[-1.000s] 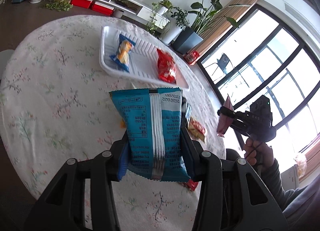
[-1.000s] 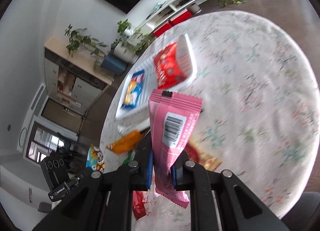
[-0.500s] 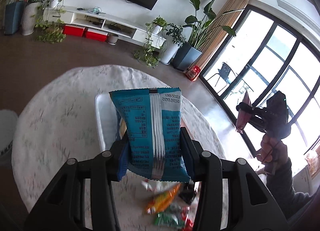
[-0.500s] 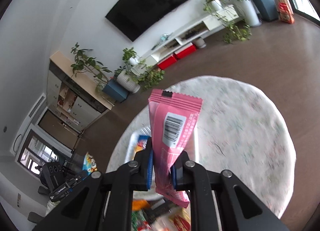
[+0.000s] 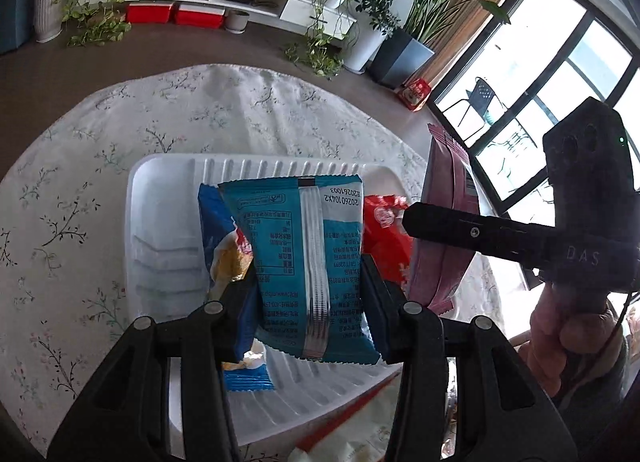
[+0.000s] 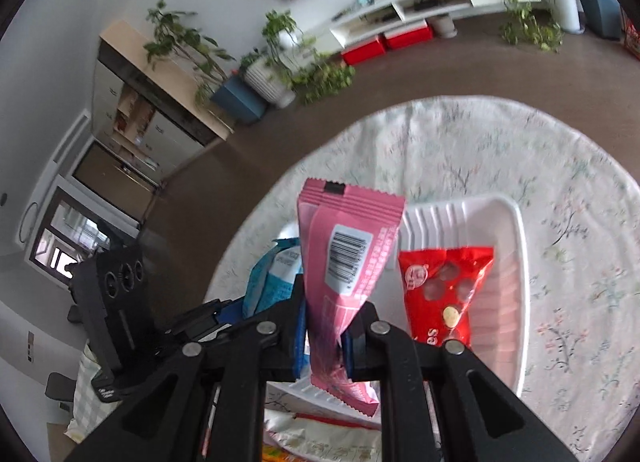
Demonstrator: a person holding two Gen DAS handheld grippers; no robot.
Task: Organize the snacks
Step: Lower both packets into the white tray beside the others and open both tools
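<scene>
**A:** ok what's the left gripper got rn?

**B:** teal snack pack, pinched at both sides btwn the pads, jaws partway open around it. It's held upright over the white tray.

**A:** and the right gripper?

**B:** clamped nearly all the way on a pink wrapper, barcode facing the cam, also above the tray, near its left half in the right wrist view.

**A:** anything in the tray already?

**B:** yep, a red packet lying flat on one side, a blue and yellow packet on the other. Tray sits on a round table w/ floral cloth. More snacks at the near edge, too cut off to ID.
</scene>
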